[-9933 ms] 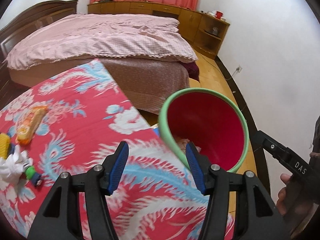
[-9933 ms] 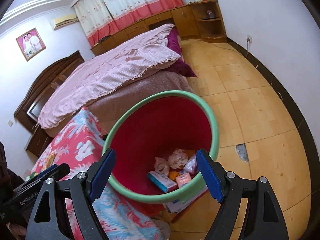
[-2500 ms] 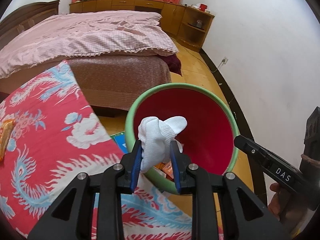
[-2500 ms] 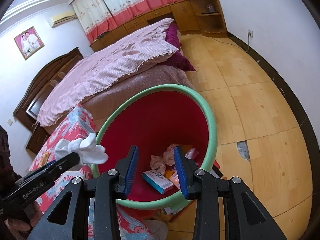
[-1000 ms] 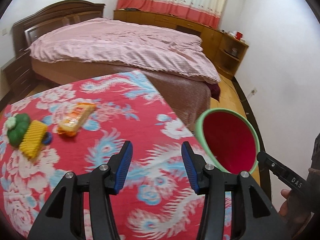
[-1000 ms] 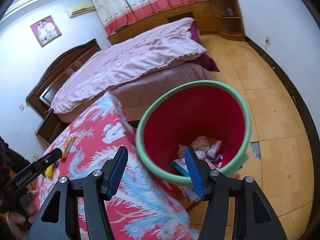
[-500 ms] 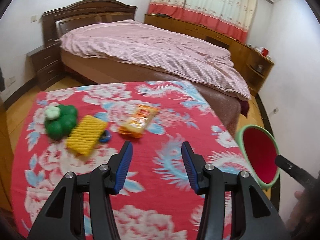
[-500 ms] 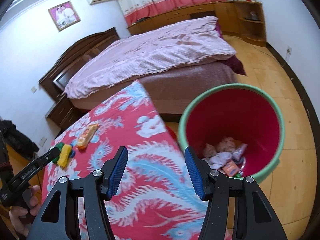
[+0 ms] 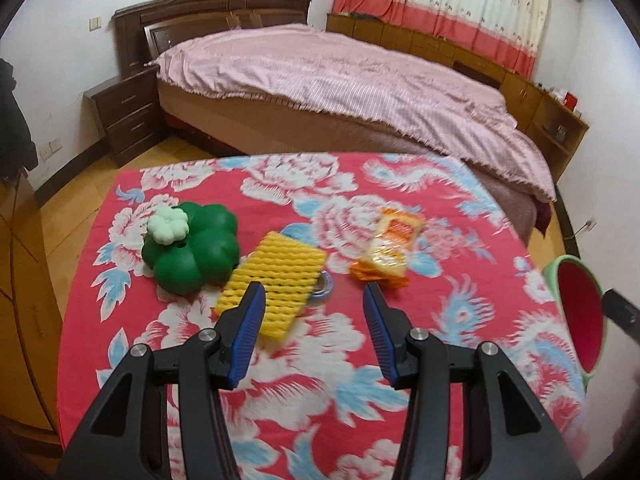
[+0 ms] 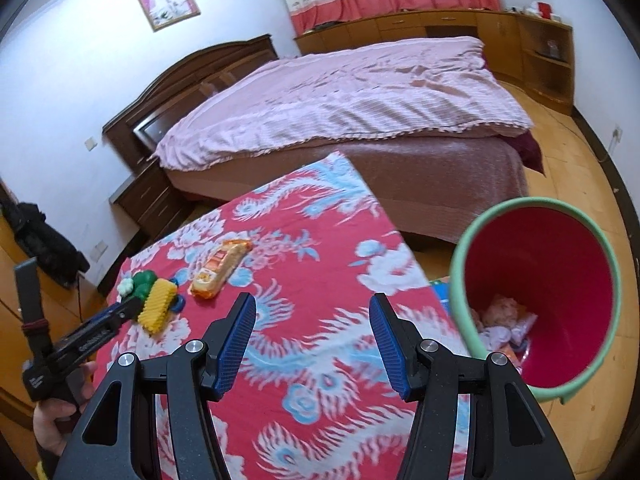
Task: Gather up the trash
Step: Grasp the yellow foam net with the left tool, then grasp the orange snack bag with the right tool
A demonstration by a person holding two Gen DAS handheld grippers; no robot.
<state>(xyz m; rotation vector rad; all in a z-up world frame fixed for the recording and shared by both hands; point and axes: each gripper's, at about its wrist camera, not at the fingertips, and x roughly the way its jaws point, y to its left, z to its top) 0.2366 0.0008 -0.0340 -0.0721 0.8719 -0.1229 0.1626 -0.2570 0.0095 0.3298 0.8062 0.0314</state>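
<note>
Claws come first in both wrist views: the left claw (image 9: pixel 312 312) hangs over the tabletop (image 9: pixel 320 392) with its 2 blue pads spread apart and nothing between them, and the right claw (image 10: pixel 312 328) is likewise spread and empty above the red flowered cloth. Just past the left claw's tips lies a yellow ribbed foam sleeve (image 9: pixel 276 284), its near end showing between the pads but touched by neither. A small blue ring (image 9: pixel 323 287) peeks out from under the sleeve's right edge. Left of the sleeve, touching or nearly touching it, sits a green clover-shaped toy (image 9: pixel 196 256) with a pale flower-shaped knob (image 9: pixel 168 225) on top. Right of the sleeve, a little apart from it, an orange snack packet (image 9: pixel 390 248) lies flat on the cloth. In the right wrist view the same 3 things sit in the far left part of the tabletop, with the left claw's tips at the sleeve and a hand (image 10: pixel 56 424) gripping its handle at the lower left. Off the tabletop's right edge stands a bin (image 10: pixel 536 300), red inside with a pale green rim, holding crumpled papers and wrappers (image 10: pixel 504 324) at its bottom. Beyond the tabletop is a bed (image 9: pixel 340 80) under a pink cover, with a dark wooden headboard (image 9: pixel 208 12), a nightstand (image 9: pixel 124 112) beside it, and red-and-cream curtains (image 9: pixel 440 4) along the far wall.
</note>
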